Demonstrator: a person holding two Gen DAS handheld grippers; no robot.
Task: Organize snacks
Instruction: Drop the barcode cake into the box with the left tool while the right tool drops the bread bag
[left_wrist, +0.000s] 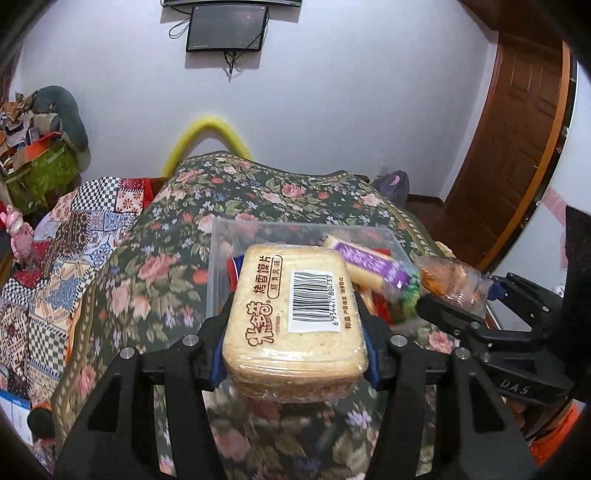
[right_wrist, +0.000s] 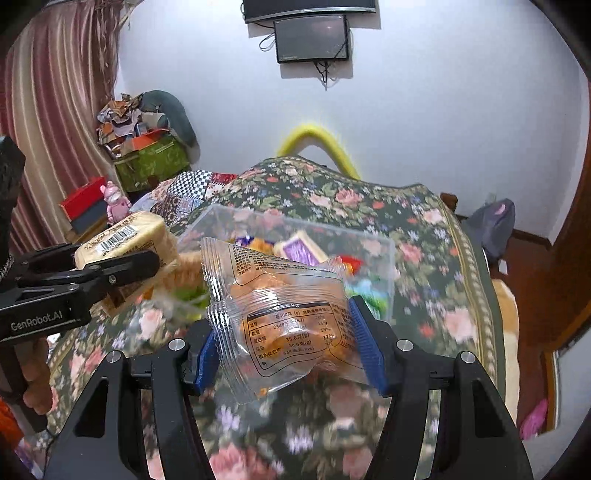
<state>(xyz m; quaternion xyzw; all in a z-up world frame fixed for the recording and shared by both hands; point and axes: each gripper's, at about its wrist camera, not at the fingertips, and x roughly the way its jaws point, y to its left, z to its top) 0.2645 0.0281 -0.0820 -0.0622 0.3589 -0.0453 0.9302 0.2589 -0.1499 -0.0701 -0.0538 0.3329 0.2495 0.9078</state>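
Observation:
My left gripper (left_wrist: 293, 332) is shut on a beige packet of baked bun slices (left_wrist: 295, 321) with a barcode label, held above the floral cloth just in front of a clear plastic box (left_wrist: 218, 258). The box holds several snacks, among them a purple-wrapped bar (left_wrist: 369, 264). My right gripper (right_wrist: 282, 332) is shut on a clear packet of orange snacks (right_wrist: 284, 306), held in front of the same box (right_wrist: 384, 254). Each gripper shows in the other's view: the right one (left_wrist: 458, 295) with its packet, the left one (right_wrist: 122, 254) with the bun slices (right_wrist: 125, 236).
The box stands on a surface covered with a floral cloth (left_wrist: 155, 258); a patchwork cloth (left_wrist: 74, 236) lies to its left. A green box of clutter (right_wrist: 151, 158) and a pink toy (right_wrist: 116, 203) sit at far left. A wooden door (left_wrist: 517, 147) is on the right.

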